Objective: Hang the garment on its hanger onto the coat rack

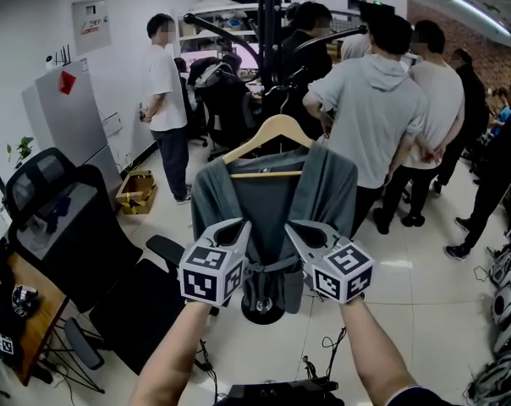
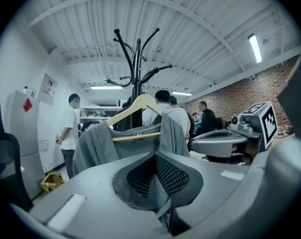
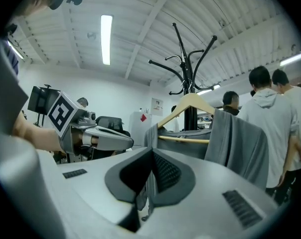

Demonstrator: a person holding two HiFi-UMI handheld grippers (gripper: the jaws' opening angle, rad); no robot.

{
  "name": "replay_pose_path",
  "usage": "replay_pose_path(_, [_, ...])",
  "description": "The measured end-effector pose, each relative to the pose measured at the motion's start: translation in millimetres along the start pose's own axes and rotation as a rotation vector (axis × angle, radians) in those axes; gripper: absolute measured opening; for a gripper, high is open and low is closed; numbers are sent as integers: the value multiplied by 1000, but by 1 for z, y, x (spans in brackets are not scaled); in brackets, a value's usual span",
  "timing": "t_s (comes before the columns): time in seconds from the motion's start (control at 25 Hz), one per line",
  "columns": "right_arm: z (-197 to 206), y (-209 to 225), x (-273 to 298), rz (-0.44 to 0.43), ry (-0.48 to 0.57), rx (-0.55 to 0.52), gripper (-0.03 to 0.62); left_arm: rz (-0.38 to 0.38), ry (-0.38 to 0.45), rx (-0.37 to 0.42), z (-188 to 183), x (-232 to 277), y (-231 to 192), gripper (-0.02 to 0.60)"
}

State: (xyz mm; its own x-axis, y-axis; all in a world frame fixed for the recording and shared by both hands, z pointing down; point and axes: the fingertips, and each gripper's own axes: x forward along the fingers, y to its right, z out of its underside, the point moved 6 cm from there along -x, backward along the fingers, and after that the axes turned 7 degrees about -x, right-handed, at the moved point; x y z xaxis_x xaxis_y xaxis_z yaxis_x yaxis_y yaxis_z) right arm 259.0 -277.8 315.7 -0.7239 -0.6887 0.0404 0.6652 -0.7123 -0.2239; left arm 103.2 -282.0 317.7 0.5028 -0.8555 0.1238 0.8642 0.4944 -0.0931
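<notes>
A grey garment (image 1: 323, 194) hangs on a wooden hanger (image 1: 277, 130) right in front of the black coat rack (image 1: 271, 24). The rack's pole hides the hanger's hook, so I cannot tell whether it rests on an arm. My left gripper (image 1: 241, 229) is shut on the garment's lower front, with a strip of fabric pinched between its pads (image 2: 140, 176). My right gripper (image 1: 294, 229) is shut on the garment beside it, with cloth showing between its fingers (image 3: 165, 173). Both gripper views look up at the garment (image 2: 95, 143) (image 3: 240, 143), the hanger (image 2: 140, 102) (image 3: 190, 103) and the rack arms (image 2: 137, 59) (image 3: 190, 59).
Several people (image 1: 382, 100) stand close behind and to the right of the rack. A black office chair (image 1: 61, 227) and a desk (image 1: 27, 320) are at the left, with a grey cabinet (image 1: 65, 117) and a cardboard box (image 1: 137, 191) beyond. The rack's round base (image 1: 262, 311) sits on the tiled floor.
</notes>
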Motion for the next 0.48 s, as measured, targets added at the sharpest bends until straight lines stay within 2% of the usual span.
replay_pose_path(0.48, [0, 3, 1, -1, -16, -8, 9, 10, 7, -3, -2, 4, 4, 0])
